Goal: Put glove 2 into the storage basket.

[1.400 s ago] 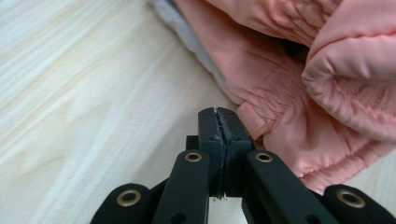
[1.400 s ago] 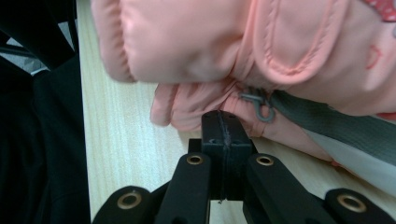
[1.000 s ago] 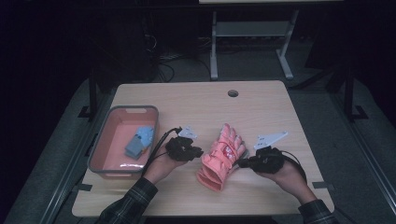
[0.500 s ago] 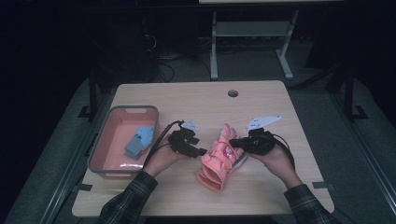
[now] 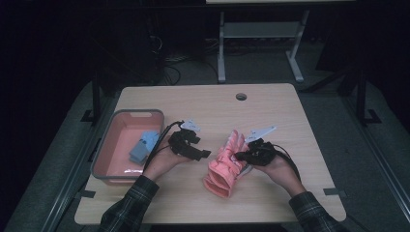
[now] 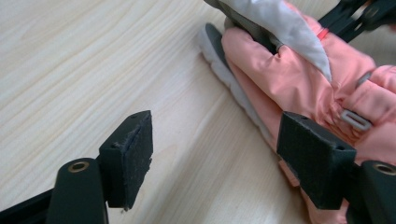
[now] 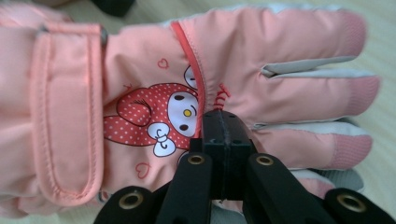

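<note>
High view: we see pink glove [image 5: 226,163] lying mid-table [image 5: 203,101], right of tray [image 5: 114,176]. Left gripper view: left gripper [image 6: 224,158] w/ jaws wide apart, glove beside one jaw. Right gripper view: right gripper [image 7: 223,140] pressed together, touching glove; pinch unclear.

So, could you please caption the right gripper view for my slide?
Right tongs closed against a pink padded ski glove printed with a cartoon rabbit, lying on the light wooden table.
</note>
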The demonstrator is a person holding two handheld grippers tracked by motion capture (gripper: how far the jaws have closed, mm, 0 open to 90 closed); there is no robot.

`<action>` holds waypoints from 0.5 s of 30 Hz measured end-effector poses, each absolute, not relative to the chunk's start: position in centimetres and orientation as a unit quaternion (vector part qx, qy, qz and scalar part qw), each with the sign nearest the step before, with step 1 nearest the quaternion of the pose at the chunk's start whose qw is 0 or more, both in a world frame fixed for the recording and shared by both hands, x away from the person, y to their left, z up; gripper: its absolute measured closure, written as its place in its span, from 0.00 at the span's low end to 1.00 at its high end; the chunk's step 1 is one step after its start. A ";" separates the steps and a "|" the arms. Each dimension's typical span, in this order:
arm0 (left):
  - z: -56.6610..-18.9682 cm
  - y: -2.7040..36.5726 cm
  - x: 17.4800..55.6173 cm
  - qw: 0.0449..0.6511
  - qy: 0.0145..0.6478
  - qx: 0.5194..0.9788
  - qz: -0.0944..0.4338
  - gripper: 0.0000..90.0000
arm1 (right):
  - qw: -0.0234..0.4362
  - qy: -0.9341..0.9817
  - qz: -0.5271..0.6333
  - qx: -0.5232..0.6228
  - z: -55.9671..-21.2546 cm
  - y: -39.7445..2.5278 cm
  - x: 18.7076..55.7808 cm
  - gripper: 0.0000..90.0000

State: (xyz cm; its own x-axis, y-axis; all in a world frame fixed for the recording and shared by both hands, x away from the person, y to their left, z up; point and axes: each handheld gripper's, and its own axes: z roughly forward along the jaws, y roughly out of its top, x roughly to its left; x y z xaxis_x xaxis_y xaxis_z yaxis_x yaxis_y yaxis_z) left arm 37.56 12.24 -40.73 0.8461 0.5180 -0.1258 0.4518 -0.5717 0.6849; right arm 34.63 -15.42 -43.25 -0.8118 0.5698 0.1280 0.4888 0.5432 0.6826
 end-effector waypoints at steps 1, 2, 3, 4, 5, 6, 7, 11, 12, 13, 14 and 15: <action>-40.5 12.1 37.5 0.379 0.274 0.883 0.041 0.29 | 0.053 0.876 0.373 0.301 -43.4 -15.5 34.6 1.00; -40.4 12.1 37.5 0.383 0.273 0.882 0.039 0.27 | 0.050 0.875 0.371 0.306 -43.5 -15.5 34.5 1.00; -40.2 11.9 37.5 0.387 0.270 0.881 0.034 0.26 | 0.050 0.876 0.369 0.306 -43.5 -15.5 34.5 1.00; -40.0 11.8 37.4 0.392 0.266 0.880 0.031 0.25 | 0.051 0.877 0.369 0.304 -43.7 -15.4 34.5 1.00; -39.8 11.5 37.3 0.399 0.268 0.876 0.025 0.24 | 0.053 0.880 0.364 0.302 -43.8 -15.3 34.5 1.00; -39.6 11.2 37.3 0.405 0.268 0.874 0.023 0.23 | 0.051 0.880 0.362 0.304 -43.9 -15.2 34.5 1.00; -39.4 11.1 37.3 0.404 0.263 0.876 0.022 0.22 | 0.054 0.881 0.360 0.301 -43.9 -15.2 34.5 1.00; -38.9 9.6 37.6 0.408 0.257 0.876 0.017 0.20 | 0.060 0.884 0.353 0.301 -44.2 -14.9 34.4 1.00; -38.8 9.2 37.8 0.411 0.257 0.875 0.013 0.19 | 0.059 0.884 0.353 0.302 -44.2 -14.9 34.3 1.00; -38.8 8.8 37.9 0.409 0.257 0.876 0.011 0.19 | 0.059 0.884 0.353 0.302 -44.2 -14.9 34.3 1.00; -38.9 8.5 38.1 0.405 0.255 0.878 0.010 0.19 | 0.059 0.884 0.353 0.301 -44.3 -14.9 34.3 1.00; -39.1 8.1 38.3 0.400 0.251 0.881 0.007 0.18 | 0.059 0.884 0.354 0.300 -44.3 -14.9 34.4 1.00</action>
State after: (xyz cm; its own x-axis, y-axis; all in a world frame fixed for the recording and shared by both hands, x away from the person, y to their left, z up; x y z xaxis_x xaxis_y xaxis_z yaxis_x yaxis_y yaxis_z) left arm 38.30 8.11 -39.07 0.8735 0.4490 -0.1882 0.4373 -0.5538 0.7085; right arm 34.36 -14.90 -44.29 -0.8125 0.5728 0.1079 0.4893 0.5696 0.6604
